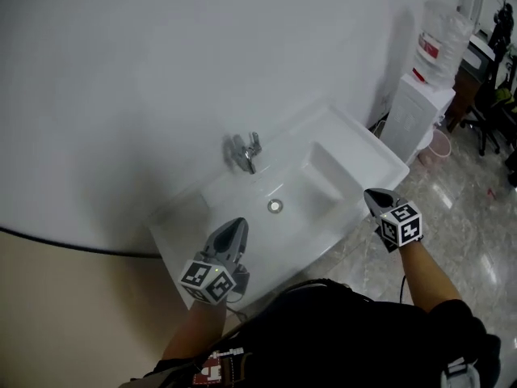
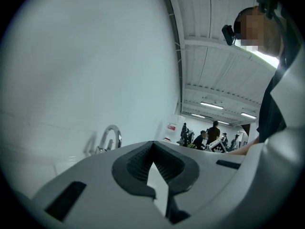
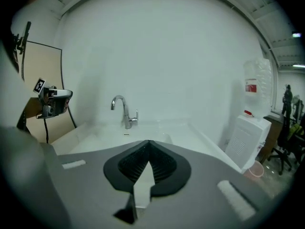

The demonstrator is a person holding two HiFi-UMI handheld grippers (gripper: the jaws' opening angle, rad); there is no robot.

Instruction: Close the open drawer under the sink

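Dark garment (image 1: 339,338) of the person fills the near edge of the head view, with both forearms reaching out towards the white sink (image 1: 359,148). Left gripper (image 1: 236,225): jaws together, nothing between them, poised above the near left part of the basin, just short of the drain (image 1: 275,206). Right gripper (image 1: 374,194): jaws together, empty, at the near right edge of the sink, its marker cube (image 1: 401,223) over the marble floor (image 1: 460,217). Chrome faucet (image 1: 247,153) stands at the far rim, against the white wall (image 1: 161,71). Water dispenser (image 1: 418,118), bottle (image 1: 442,39) on top, stands right of the sink. Drawer under the sink: hidden below the basin top in every view, so whether it is open or closed cannot be told.
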